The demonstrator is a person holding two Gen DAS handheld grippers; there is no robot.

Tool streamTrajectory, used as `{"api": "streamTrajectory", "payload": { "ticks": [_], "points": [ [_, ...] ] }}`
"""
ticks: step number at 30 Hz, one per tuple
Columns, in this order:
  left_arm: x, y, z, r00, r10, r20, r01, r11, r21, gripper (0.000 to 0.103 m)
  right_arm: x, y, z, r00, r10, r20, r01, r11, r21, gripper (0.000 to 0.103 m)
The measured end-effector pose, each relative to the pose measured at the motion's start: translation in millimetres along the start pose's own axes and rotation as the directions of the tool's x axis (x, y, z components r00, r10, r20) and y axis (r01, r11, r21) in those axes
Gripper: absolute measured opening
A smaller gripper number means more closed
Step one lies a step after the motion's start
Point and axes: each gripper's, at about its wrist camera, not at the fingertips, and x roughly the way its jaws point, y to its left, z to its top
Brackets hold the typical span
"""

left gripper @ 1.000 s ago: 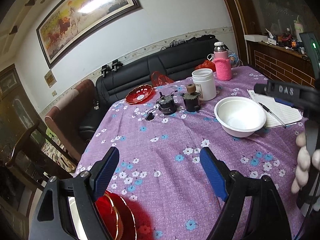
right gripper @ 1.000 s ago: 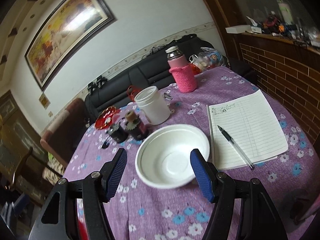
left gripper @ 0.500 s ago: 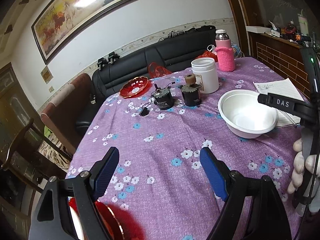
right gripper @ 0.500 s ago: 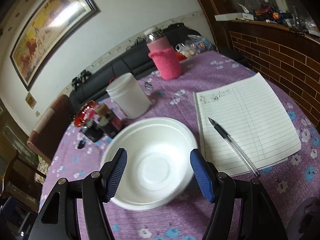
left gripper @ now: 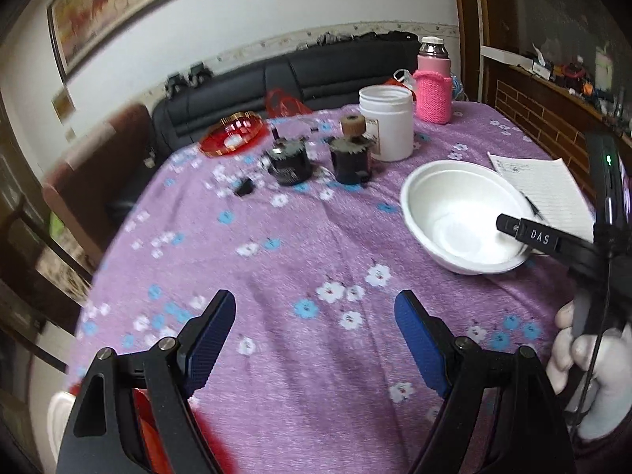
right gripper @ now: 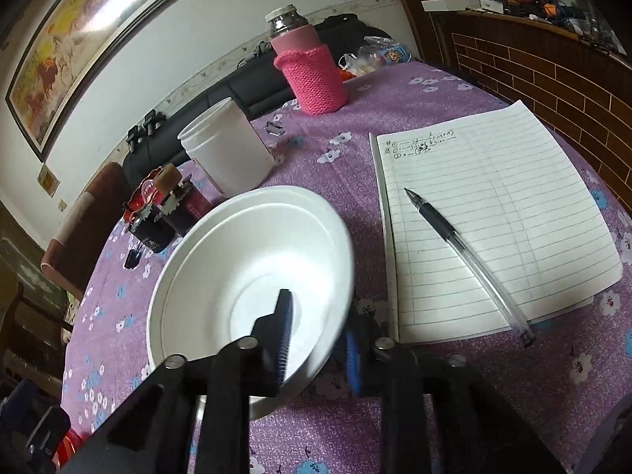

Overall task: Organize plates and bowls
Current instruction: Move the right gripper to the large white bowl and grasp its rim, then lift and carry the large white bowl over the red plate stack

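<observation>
Bowl: white bowl [right gripper: 252, 276] on purple surface [left gripper: 276, 276], at 9 o'clock of notebook [right gripper: 493, 217].
Right tongs [right gripper: 316, 339]: clamped on bowl's near rim, one finger inside.
Left tongs [left gripper: 315, 335]: apart, empty.
Plates: red plate [left gripper: 233, 138] far at 11 o'clock; another red one under left tongs.
Progress: early, nothing stacked yet.

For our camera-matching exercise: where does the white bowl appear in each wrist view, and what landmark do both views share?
Left wrist: the white bowl sits at right of centre, the right gripper reaching over its near rim.
Right wrist: the bowl fills the lower centre, its rim between the gripper's fingers.
Shared landmark: the white jar behind the bowl.
</observation>
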Motion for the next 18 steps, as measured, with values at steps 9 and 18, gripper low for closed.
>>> {"api": "streamTrajectory", "payload": {
  "ticks": [9, 18],
  "points": [
    [19.7, 18.3, 4.2, 0.994, -0.099, -0.053, 0.091, 0.986, -0.141, 0.082, -6.9, 40.8, -15.9, 0.971, 0.167, -0.170, -0.193, 0.970, -0.150, 0.013],
    [67.4, 14.3, 12.5, 0.986, -0.116, -0.120, 0.091, 0.976, -0.196, 0.082, 6.0, 37.9, -26.2, 0.976, 0.093, -0.197, -0.130, 0.975, -0.181, 0.014]
  ]
}}
